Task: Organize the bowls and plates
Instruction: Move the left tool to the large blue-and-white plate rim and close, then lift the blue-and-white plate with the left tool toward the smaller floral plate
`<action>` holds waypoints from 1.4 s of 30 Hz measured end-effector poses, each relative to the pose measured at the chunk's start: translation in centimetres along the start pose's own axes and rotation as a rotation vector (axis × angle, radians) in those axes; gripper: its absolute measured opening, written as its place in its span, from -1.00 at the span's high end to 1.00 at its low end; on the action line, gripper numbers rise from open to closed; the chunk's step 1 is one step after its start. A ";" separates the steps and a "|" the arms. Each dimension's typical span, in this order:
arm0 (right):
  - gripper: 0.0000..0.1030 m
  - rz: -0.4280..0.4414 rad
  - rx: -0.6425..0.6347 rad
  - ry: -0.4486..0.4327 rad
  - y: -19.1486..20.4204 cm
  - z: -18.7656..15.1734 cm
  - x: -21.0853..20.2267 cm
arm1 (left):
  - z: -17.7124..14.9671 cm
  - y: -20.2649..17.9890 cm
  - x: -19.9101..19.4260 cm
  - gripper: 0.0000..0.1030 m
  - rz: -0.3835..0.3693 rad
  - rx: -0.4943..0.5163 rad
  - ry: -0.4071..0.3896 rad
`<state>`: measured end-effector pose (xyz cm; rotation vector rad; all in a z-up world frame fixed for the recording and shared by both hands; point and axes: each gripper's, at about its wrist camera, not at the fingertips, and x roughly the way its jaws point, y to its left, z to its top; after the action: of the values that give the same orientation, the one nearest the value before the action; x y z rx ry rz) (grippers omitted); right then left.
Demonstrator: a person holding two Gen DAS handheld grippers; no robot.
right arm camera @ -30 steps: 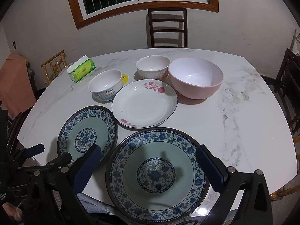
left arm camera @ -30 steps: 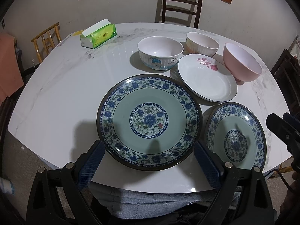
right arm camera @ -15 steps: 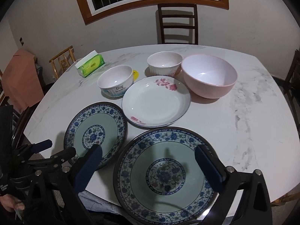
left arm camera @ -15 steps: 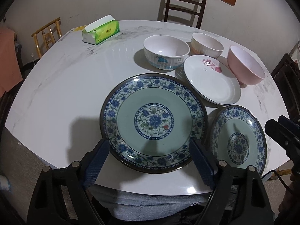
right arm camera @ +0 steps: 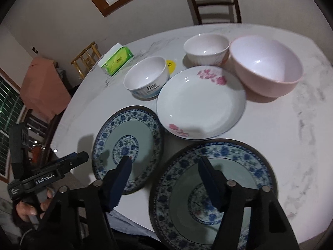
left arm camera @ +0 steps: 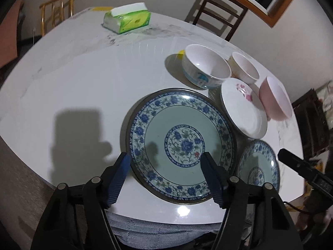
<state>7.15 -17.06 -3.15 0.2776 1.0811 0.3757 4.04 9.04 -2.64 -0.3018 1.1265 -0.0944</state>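
Note:
A large blue-patterned plate [left arm camera: 181, 143] lies at the table's near edge, with a second blue-patterned plate [left arm camera: 258, 164] to its right. Behind them sit a white plate with pink flowers [left arm camera: 241, 108], a white bowl with blue print [left arm camera: 206, 66], a ribbed white bowl [left arm camera: 245, 68] and a pink bowl [left arm camera: 274, 98]. My left gripper [left arm camera: 166, 160] is open, its fingers straddling the large plate's near left rim. My right gripper [right arm camera: 164, 164] is open and empty, between the two blue plates [right arm camera: 127, 145] [right arm camera: 212, 185]. The pink bowl [right arm camera: 266, 68] stands behind.
A green tissue box [left arm camera: 127, 18] sits at the far left of the white marble table [left arm camera: 83, 79]. Wooden chairs [left arm camera: 220, 10] stand behind the table. The left gripper body [right arm camera: 47, 177] shows in the right wrist view, held by a hand.
Both grippers have tilted and moved in lower over the plates. The left one has narrowed and shifted left over the large plate's rim. No dishes have moved.

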 end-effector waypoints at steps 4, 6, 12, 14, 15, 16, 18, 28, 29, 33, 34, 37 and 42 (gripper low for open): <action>-0.07 0.033 -0.005 0.057 0.2 0.9 1.8 | 0.8 1.5 0.5 -0.17 -0.044 -0.042 0.015; 0.03 0.045 -0.002 0.092 0.2 1.4 3.0 | 1.1 2.1 0.9 -0.14 -0.057 -0.053 0.026; 0.19 0.051 -0.013 0.171 0.5 2.2 6.1 | 1.6 3.6 2.0 0.03 -0.083 -0.090 0.050; 0.29 0.058 -0.018 0.189 0.5 2.2 6.8 | 1.8 4.1 2.4 0.09 -0.080 -0.099 0.058; 0.29 0.055 -0.018 0.198 0.6 2.3 7.2 | 1.8 4.3 2.6 0.11 -0.083 -0.103 0.062; 0.30 0.051 -0.021 0.202 0.7 2.4 7.4 | 1.8 4.5 2.8 0.11 -0.086 -0.109 0.068; 0.30 0.046 -0.027 0.209 0.9 2.5 7.8 | 1.9 4.8 3.1 0.13 -0.084 -0.110 0.071; 0.40 0.026 -0.036 0.234 0.6 3.1 9.5 | 2.2 5.8 4.5 0.19 -0.088 -0.105 0.087; 0.40 0.026 -0.037 0.236 0.6 3.2 9.7 | 2.1 5.9 4.7 0.21 -0.088 -0.107 0.090; 0.40 0.020 -0.050 0.242 0.7 3.3 10.1 | 2.1 6.1 5.2 0.40 -0.098 -0.105 0.103; 0.40 0.017 -0.057 0.242 0.8 3.3 10.3 | 2.1 6.1 5.4 0.41 -0.099 -0.103 0.106; 0.53 0.024 -0.059 0.249 0.8 3.3 10.7 | 2.0 6.4 5.8 0.50 -0.102 -0.105 0.114; 0.67 0.013 -0.054 0.248 0.5 3.0 11.0 | 1.8 6.5 6.2 0.70 -0.104 -0.091 0.122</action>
<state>14.31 -12.02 -10.40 0.1930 1.3105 0.4587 7.83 14.19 -9.16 -0.4407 1.2386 -0.1550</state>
